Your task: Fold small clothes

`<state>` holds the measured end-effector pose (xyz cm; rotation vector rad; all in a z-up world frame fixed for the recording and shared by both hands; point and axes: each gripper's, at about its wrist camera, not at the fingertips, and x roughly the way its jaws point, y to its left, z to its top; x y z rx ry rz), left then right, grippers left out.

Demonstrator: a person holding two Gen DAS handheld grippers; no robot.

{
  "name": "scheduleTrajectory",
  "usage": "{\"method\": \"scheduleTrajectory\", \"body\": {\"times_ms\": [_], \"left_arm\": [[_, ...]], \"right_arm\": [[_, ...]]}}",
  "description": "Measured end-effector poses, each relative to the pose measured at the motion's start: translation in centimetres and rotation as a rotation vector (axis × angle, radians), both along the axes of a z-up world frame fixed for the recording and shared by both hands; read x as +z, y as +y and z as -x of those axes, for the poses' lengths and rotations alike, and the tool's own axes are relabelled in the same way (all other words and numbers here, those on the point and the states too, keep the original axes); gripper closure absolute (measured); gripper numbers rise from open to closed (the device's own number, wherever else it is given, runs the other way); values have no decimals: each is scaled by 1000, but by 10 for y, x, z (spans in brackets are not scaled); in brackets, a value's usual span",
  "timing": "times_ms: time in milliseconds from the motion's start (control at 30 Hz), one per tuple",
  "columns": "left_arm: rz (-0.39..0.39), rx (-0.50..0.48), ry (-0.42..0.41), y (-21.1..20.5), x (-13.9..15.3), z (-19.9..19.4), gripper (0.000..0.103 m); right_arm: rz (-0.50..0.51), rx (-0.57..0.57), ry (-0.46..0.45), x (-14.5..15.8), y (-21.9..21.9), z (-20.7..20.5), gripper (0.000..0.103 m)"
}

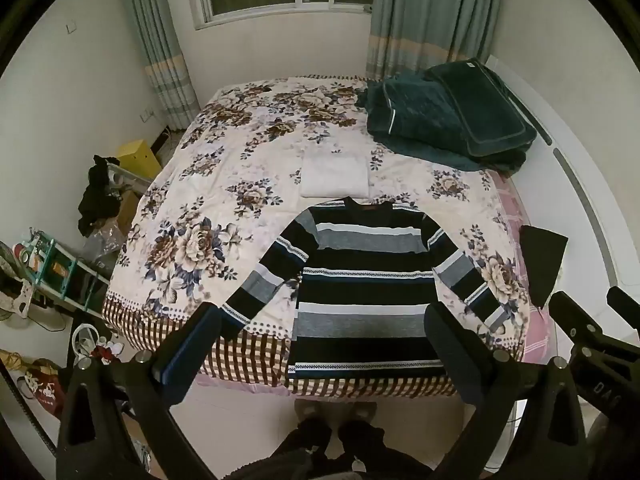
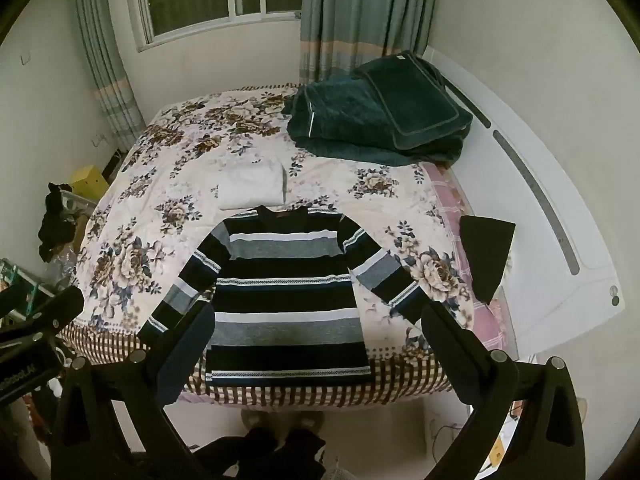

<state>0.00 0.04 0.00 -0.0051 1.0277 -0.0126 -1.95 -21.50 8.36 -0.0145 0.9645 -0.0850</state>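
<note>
Left wrist view: a striped sweater (image 1: 360,288) lies flat, sleeves spread, its hem at the bed's (image 1: 224,168) near edge. Both tools, the left gripper (image 1: 324,344) and the right gripper (image 2: 320,340), hover spread wide and empty above that edge. A folded white cloth (image 1: 335,178) lies just beyond the collar; a green blanket (image 1: 444,120) fills the far right corner.

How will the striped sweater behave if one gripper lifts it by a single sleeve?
The striped sweater looks like soft knit lying flat on the bed, so it will probably droop and fold rather than hold its shape. Its hem hangs over the bed's edge, so a pull may let it slide off. It seems light, likely easy for the open left gripper.
</note>
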Motion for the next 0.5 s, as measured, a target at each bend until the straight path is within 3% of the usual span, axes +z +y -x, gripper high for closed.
{"method": "scheduleTrajectory", "body": {"times_ms": [500], "left_arm": [[-10, 0, -10, 0, 1, 1, 0]], "right_arm": [[2, 3, -3, 3, -2, -1, 0]]}}
